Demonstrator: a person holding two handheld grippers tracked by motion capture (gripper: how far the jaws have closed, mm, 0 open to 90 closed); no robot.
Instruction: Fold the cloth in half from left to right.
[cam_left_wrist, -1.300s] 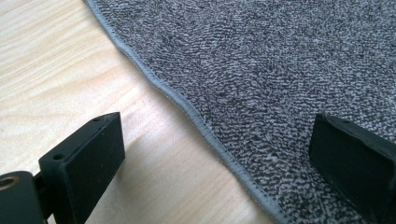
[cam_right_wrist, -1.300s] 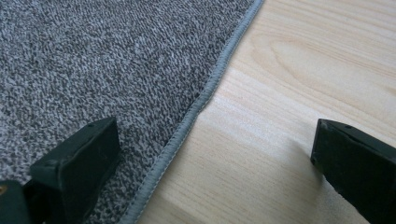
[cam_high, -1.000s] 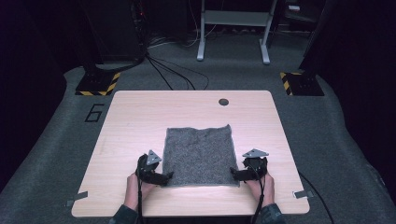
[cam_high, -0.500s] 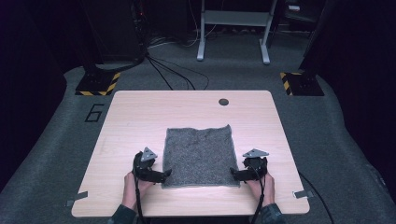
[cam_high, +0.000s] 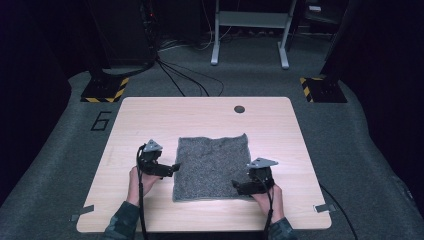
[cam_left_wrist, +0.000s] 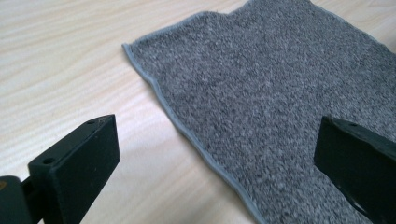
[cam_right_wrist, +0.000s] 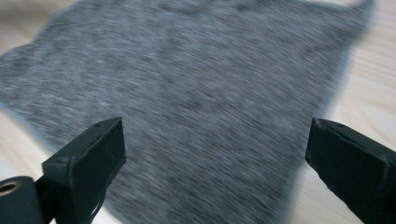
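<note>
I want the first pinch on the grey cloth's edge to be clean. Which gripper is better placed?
Left, probably. The left gripper is open with the grey cloth's hemmed edge running sharply between its jaws. The right gripper is open too, over the cloth, but its view is blurred.

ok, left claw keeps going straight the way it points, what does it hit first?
Most likely the grey cloth: the left claw stands open, straddling the cloth's left hem, with bare table under one jaw. Its height above the cloth is unclear.
</note>
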